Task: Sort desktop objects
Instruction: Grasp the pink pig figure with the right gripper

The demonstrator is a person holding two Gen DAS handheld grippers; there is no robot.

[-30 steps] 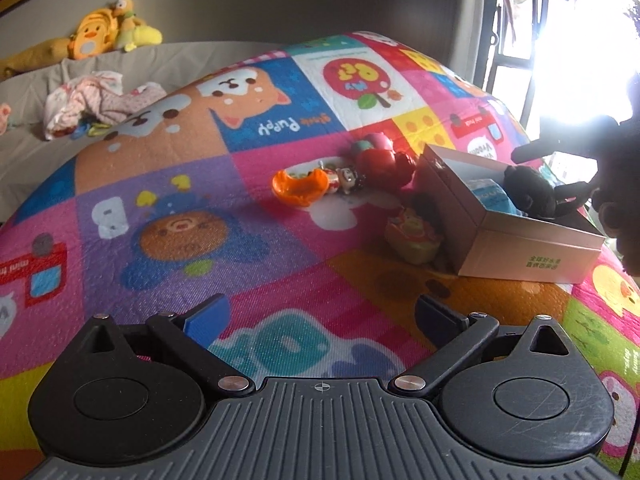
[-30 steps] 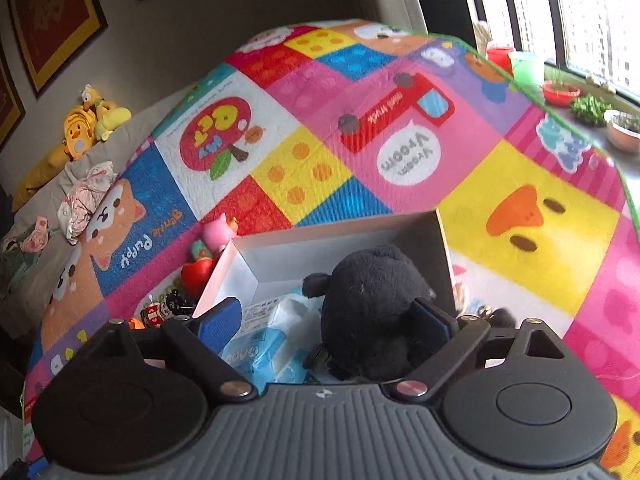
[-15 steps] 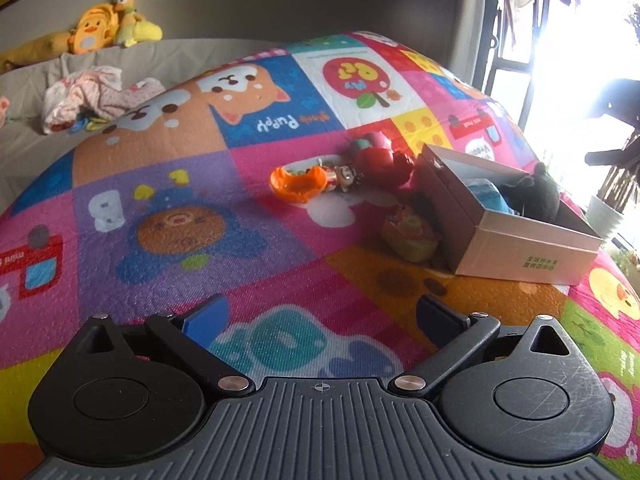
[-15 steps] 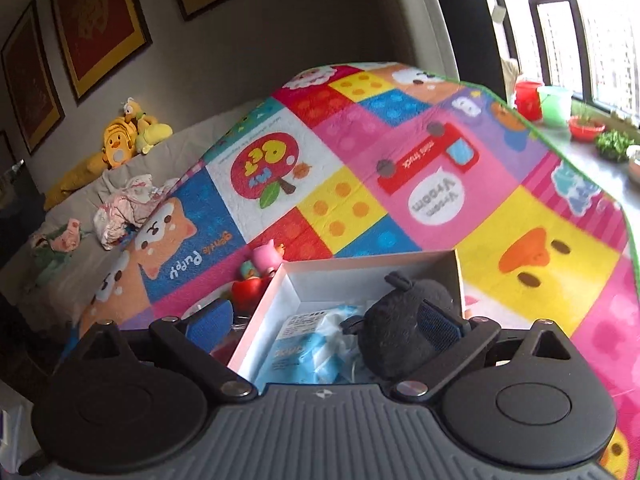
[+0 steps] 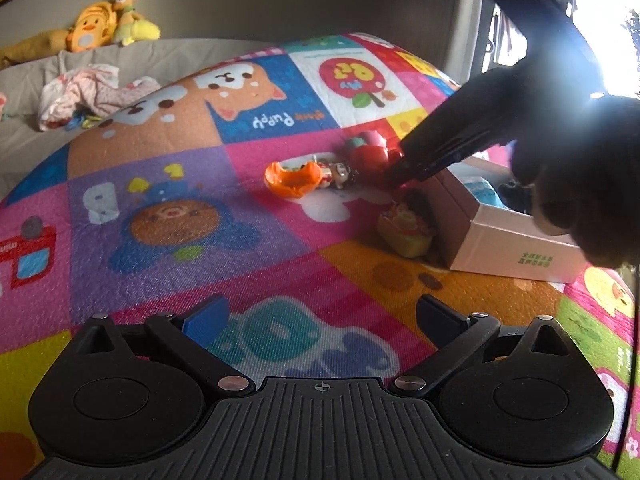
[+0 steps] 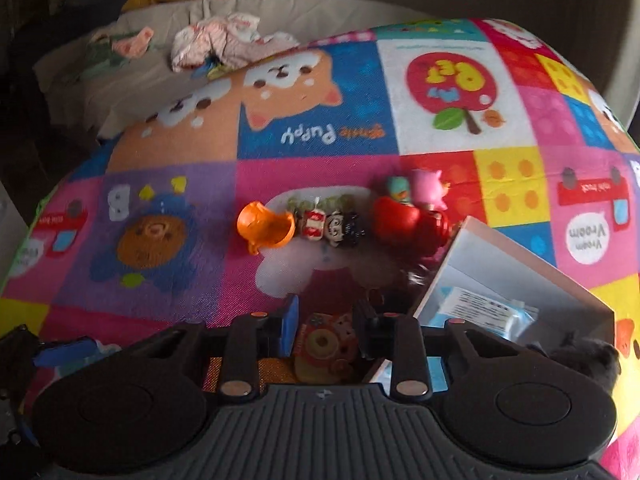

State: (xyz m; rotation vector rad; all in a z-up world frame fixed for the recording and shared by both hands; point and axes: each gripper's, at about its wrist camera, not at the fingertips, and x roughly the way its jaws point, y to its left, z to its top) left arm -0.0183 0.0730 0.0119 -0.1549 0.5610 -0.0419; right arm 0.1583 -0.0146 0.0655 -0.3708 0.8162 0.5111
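On the left of the play mat (image 5: 168,240) lay its widest free stretch — purple, pink and orange squares with nothing on them, running from the near edge up toward the puppy panel. The left gripper (image 5: 320,316) hovered over that near edge with its jaws spread wide and nothing between them. Past the mat's far left corner a grey sofa (image 5: 32,92) carried a heap of crumpled cloth (image 5: 88,92) and yellow plush toys (image 5: 100,28) against the wall. Toward the middle of the mat the small things stood in a loose row: an orange cup-shaped toy (image 6: 264,226), then tiny figures (image 6: 328,226) touching one another, then a red round toy (image 6: 396,220) with a teal and a pink figure (image 6: 428,186) just behind it. The right gripper (image 6: 325,330) came in from the right side, its jaws closing, with a yellow doughnut-printed toy (image 6: 324,344) between the pads; whether the pads already pressed on it I could not tell through the blur. That toy sat just beside the left wall of the open cardboard box (image 6: 480,256), leaving only a narrow gap there. Inside the box lay a blue tissue pack (image 6: 484,308) and a dark plush (image 6: 588,356) at its near right corner. Bright window glare (image 5: 608,36) washed out the room beyond the mat's right edge.
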